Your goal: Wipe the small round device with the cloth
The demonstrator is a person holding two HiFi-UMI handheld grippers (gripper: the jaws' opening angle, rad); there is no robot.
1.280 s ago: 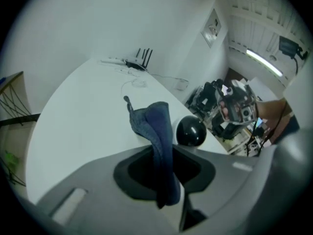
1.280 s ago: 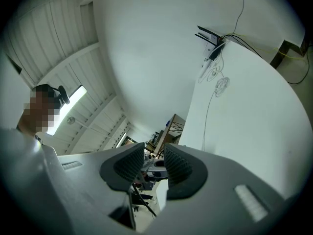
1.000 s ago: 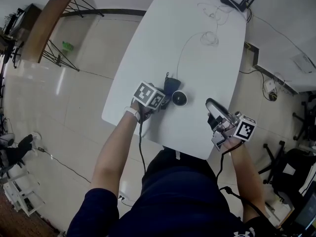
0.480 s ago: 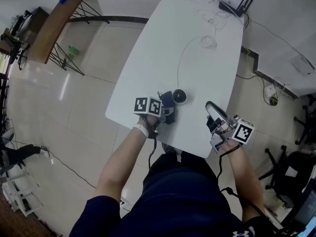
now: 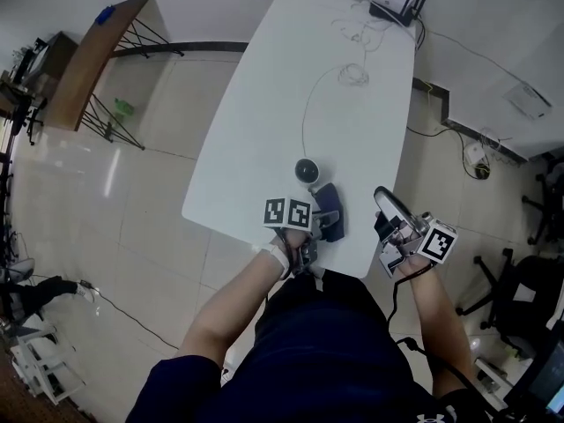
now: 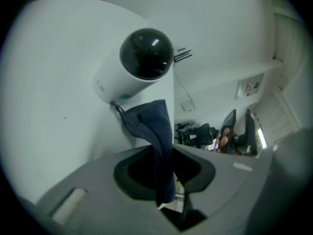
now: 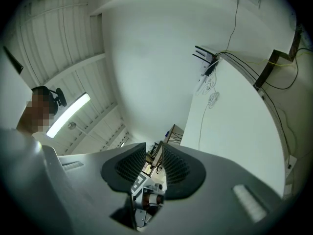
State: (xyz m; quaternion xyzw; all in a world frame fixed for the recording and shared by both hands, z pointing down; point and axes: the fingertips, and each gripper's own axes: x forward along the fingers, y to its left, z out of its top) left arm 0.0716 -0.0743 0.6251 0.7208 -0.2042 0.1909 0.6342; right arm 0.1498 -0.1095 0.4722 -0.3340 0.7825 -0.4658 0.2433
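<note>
We see the left gripper (image 6: 164, 170) pinching the dark blue cloth (image 6: 157, 131). The cloth stands up out of the jaws, folded, with a small loop at its top corner. The small round device (image 6: 139, 62), white body with a black dome face, sits on the white desk (image 5: 264, 122) just beyond the cloth. The cloth's top edge looks to be touching the device's base, but we can't confirm contact from this angle. In the head view the device is close to the desk's near edge, and its cable (image 5: 307, 113) runs off toward the far end. The right gripper (image 7: 155, 166) has just been closing its jaws. A narrow gap is left, with nothing between them. It hangs by the desk's near right corner, apart from the device.
</note>
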